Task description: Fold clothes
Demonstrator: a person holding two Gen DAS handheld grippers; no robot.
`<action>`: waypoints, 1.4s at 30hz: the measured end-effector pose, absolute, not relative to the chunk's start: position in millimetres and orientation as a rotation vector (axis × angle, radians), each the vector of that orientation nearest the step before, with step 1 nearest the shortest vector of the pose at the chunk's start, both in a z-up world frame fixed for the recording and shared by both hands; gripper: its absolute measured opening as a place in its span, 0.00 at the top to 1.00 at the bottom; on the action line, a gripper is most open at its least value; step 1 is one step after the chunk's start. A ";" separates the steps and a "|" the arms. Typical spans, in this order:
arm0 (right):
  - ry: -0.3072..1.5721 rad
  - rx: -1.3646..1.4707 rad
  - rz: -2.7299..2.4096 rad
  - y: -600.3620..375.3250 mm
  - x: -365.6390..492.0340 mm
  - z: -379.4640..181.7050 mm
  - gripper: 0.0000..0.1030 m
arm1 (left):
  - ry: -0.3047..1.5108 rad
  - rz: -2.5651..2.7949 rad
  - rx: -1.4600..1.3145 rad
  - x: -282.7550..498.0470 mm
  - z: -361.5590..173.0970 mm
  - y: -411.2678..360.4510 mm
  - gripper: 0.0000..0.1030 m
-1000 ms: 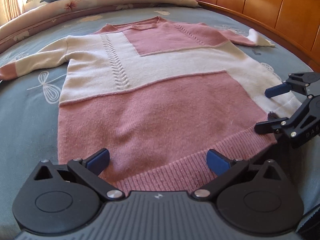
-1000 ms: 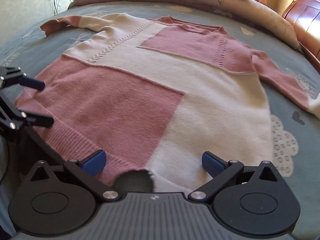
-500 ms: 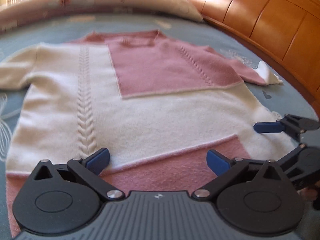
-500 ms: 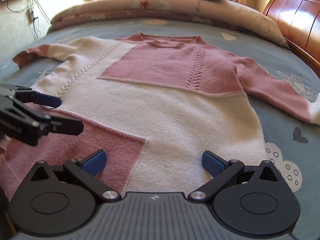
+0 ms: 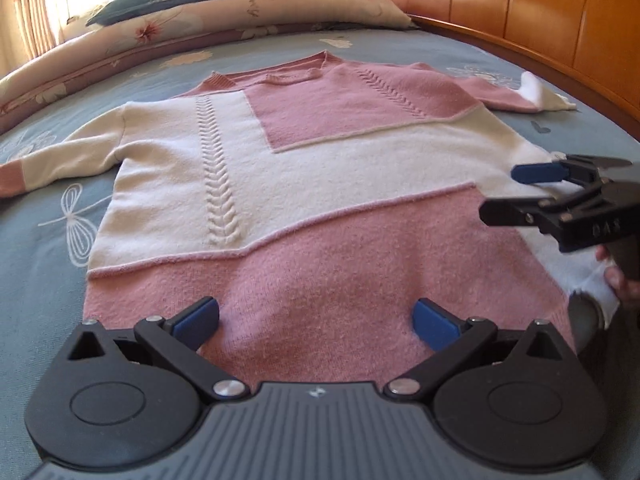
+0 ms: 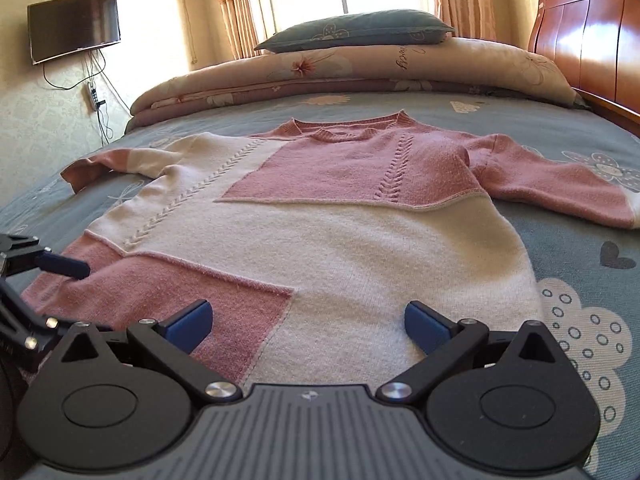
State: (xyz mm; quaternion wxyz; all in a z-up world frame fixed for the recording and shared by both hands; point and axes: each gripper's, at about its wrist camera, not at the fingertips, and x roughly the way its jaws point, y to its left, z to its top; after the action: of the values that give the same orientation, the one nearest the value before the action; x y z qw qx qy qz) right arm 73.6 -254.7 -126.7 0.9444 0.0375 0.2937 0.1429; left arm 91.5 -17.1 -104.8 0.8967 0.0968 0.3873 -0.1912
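Pink-and-cream sweater in both views; wall television only in the right

- One pink-and-cream sweater is lying on the bed.
- Two grippers are showing: left gripper, right gripper.
- One dark pillow is resting.
- One wall-mounted screen is hanging.

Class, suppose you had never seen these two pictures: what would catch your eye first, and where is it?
First, the pink and cream sweater spread flat, front up, across the blue patterned bed. Next, the open left gripper and right gripper over its lower part. Beyond, a rolled floral quilt carries a dark pillow.
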 end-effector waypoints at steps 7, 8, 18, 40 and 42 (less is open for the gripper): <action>0.595 0.049 0.291 -252.6 70.4 -127.5 0.00 | 0.834 -0.248 0.023 150.1 -105.1 10.4 0.01; 0.595 0.049 0.291 -252.9 70.0 -127.5 0.00 | 0.814 -0.244 -0.016 149.6 -104.4 18.9 0.01; 0.592 0.059 0.295 -254.3 70.3 -128.4 0.00 | 0.825 -0.262 -0.310 129.1 -77.5 67.1 0.01; 0.585 0.073 0.301 -256.0 69.0 -128.7 0.00 | 0.910 -0.332 -0.296 101.7 -83.0 33.2 0.02; 0.585 0.074 0.302 -256.4 68.9 -128.8 0.00 | 0.951 -0.314 -0.297 98.4 -94.0 30.9 0.02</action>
State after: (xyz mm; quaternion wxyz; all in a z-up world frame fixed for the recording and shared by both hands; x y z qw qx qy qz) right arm 68.9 -256.4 -128.8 0.9457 0.0362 0.2870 0.1484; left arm 98.4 30.9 -94.0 0.8666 -0.1419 0.4543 -0.1499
